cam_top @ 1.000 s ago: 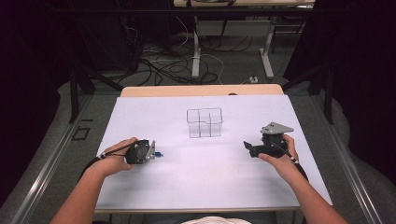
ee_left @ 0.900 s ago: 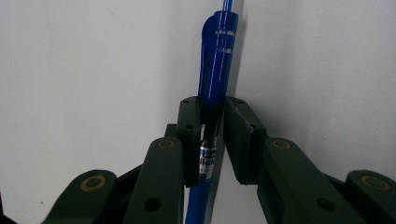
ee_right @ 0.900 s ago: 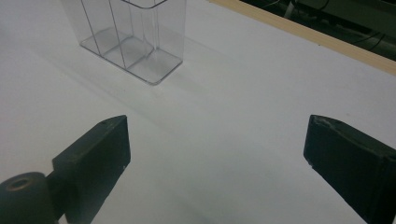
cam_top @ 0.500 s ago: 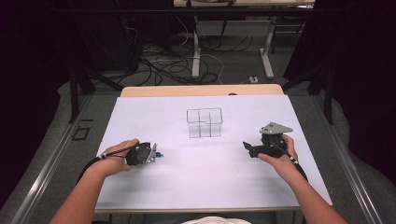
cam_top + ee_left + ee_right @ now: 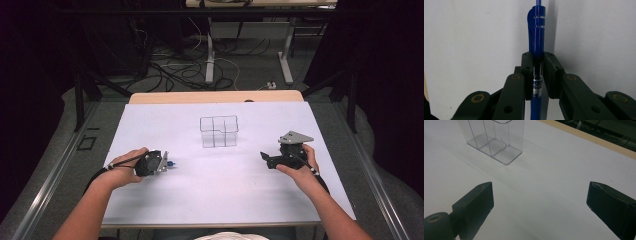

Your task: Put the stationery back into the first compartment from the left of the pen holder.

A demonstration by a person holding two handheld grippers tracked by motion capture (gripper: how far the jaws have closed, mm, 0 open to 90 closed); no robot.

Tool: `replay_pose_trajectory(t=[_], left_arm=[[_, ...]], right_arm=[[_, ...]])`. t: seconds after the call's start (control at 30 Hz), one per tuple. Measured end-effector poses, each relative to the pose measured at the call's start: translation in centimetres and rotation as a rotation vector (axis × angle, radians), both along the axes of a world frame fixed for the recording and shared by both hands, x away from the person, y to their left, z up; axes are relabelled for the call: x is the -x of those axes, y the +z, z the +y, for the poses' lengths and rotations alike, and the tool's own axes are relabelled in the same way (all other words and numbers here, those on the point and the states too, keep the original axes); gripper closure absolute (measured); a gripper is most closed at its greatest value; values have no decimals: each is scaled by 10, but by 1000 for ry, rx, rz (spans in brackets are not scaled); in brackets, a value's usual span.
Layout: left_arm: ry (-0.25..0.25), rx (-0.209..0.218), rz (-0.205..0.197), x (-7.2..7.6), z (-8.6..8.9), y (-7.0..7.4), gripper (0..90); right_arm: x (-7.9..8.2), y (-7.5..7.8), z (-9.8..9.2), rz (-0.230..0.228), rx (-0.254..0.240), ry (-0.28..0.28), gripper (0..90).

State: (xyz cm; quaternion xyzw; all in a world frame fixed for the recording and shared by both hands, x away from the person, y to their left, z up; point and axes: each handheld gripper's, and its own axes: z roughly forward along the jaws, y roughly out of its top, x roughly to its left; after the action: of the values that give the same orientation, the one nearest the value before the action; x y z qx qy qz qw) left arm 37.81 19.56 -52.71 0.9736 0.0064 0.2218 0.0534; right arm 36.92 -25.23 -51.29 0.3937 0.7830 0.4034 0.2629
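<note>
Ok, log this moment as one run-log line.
left gripper: shut on blue pen | right gripper: open, holding nothing | clear divided organizer: upright mid-table, nothing seen inside | stage: pen gripped, not yet delivered

We see a blue pen [image 5: 536, 32] with a translucent barrel, a clip at its far end and a printed label band on its clear middle section. It lies lengthwise between the fingers [image 5: 527, 72] of the left gripper [image 5: 161, 162], clamped over the white tabletop [image 5: 225, 175].

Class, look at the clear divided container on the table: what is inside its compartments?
The clear container appears empty: in the right gripper view its bare floor shows through the dividers. Its top edge is cut off there.
</note>
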Motion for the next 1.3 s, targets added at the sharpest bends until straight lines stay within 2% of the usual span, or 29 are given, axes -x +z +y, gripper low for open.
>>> replay_pose_trajectory(t=[0.3, 0.37, 0.57, 1.07, 1.13, 1.3], left_arm=[[38, 86, 2, 3, -3, 21, 792], [54, 85, 5, 3, -4, 24, 792], [102, 125, 26, 2, -7, 36, 792], [185, 309, 96, 3, -20, 66, 792], [186, 325, 112, 2, -22, 69, 792], [208, 363, 123, 0, -27, 74, 792]], right_arm=[[0, 0, 1, -2, 4, 3, 68], [0, 0, 1, -2, 6, 4, 68], [0, 0, 2, -2, 10, 8, 68], [1, 0, 3, -4, 6, 10, 71], [1, 0, 3, -5, 9, 11, 71], [1, 0, 4, -6, 14, 12, 75]])
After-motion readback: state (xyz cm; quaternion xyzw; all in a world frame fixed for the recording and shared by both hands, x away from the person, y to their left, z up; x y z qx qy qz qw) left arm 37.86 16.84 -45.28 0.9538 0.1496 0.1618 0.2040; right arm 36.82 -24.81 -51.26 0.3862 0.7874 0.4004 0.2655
